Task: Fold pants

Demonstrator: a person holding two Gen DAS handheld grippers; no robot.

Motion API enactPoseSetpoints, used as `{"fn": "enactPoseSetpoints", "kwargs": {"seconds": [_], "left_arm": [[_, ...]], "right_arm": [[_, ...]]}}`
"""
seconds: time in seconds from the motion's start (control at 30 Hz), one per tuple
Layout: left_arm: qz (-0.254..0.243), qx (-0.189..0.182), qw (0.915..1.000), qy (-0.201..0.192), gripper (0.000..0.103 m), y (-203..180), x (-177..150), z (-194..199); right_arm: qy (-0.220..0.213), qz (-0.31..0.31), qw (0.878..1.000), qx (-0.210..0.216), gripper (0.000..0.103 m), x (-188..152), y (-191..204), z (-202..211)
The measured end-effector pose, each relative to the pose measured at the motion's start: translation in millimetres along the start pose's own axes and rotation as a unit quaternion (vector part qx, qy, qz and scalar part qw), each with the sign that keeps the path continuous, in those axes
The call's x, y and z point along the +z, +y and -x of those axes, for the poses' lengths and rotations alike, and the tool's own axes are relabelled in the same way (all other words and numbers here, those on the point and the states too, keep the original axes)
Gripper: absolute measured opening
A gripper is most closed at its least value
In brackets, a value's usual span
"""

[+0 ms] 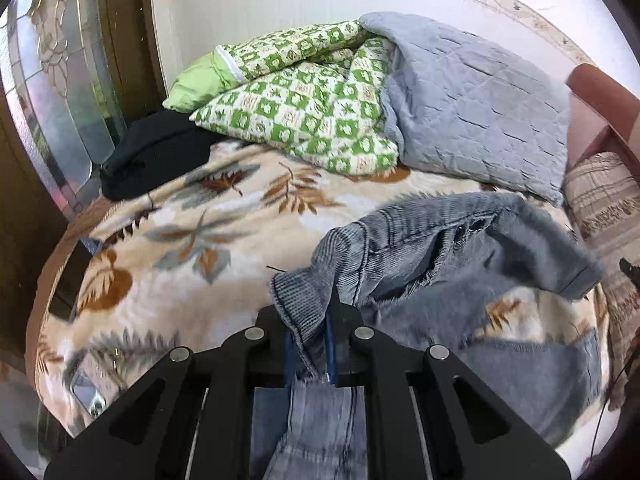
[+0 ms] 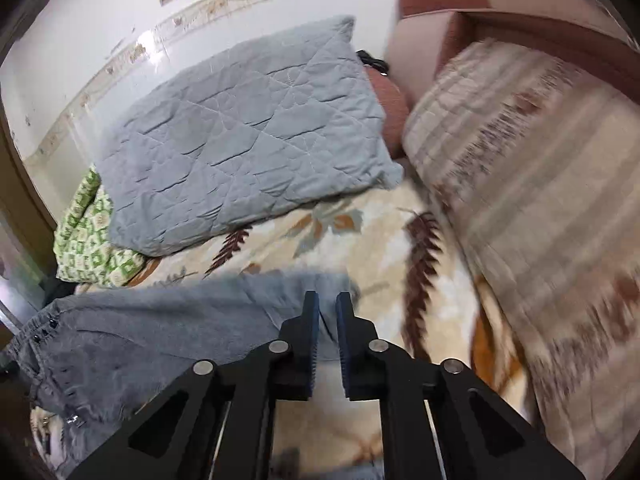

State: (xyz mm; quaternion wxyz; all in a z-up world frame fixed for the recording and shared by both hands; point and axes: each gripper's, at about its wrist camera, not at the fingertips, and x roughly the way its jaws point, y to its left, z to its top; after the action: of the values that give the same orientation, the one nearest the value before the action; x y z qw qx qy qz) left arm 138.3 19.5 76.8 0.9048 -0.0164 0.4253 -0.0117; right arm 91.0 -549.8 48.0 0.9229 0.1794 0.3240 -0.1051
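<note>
The left hand-held gripper [image 1: 310, 320] was clamped on a gathered edge of the soft grey-blue corduroy pants [image 1: 440, 248], which hung from it and trailed across the leaf-patterned fleece blanket [image 1: 180, 240] on the bed. The right hand-held gripper [image 2: 327, 312] stood slightly apart, holding nothing, poised over a pant edge. The cloth looked limp, fairly light and grippy, likely to sag and bunch; pinching at seams, waistband or hem should serve best. Farther off lay a quilted grey pillow [image 1: 480, 100] and a green checked quilt [image 1: 312, 112]
</note>
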Motion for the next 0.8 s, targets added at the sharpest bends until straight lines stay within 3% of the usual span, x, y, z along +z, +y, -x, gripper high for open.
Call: {"fn": "enactPoseSetpoints", "kwargs": {"seconds": [0.13, 0.27, 0.33, 0.37, 0.4, 0.47, 0.67, 0.8], "left_arm": [[-0.004, -0.017, 0.9998, 0.012, 0.011, 0, -36, 20], [-0.027, -0.027, 0.9974, 0.060, 0.012, -5, -81, 15], [-0.032, -0.026, 0.9953, 0.088, 0.012, -6, -98, 8], [-0.026, -0.031, 0.9937, 0.104, 0.012, -6, -103, 3], [-0.016, -0.035, 0.9920, 0.120, 0.012, -5, -108, -2], [-0.004, -0.040, 0.9899, 0.136, 0.012, -5, -115, -8], [0.023, -0.067, 0.9861, 0.150, 0.017, -4, -114, -12], [0.053, -0.076, 0.9807, 0.172, 0.023, 0, -111, -25]], "right_arm": [[0.021, -0.024, 0.999, 0.007, 0.008, -45, -23, 26], [0.051, -0.056, 0.997, 0.008, 0.014, -89, -42, 37], [0.057, -0.071, 0.996, 0.011, 0.023, -99, -47, 38], [0.061, -0.079, 0.995, 0.012, 0.036, -101, -49, 37], [0.063, -0.089, 0.994, 0.014, 0.052, -102, -51, 36], [0.064, -0.108, 0.992, 0.028, 0.061, -101, -51, 34], [0.075, -0.122, 0.988, 0.063, 0.066, -66, -39, -6], [0.096, -0.125, 0.986, 0.058, 0.067, -46, -37, -53]]}}
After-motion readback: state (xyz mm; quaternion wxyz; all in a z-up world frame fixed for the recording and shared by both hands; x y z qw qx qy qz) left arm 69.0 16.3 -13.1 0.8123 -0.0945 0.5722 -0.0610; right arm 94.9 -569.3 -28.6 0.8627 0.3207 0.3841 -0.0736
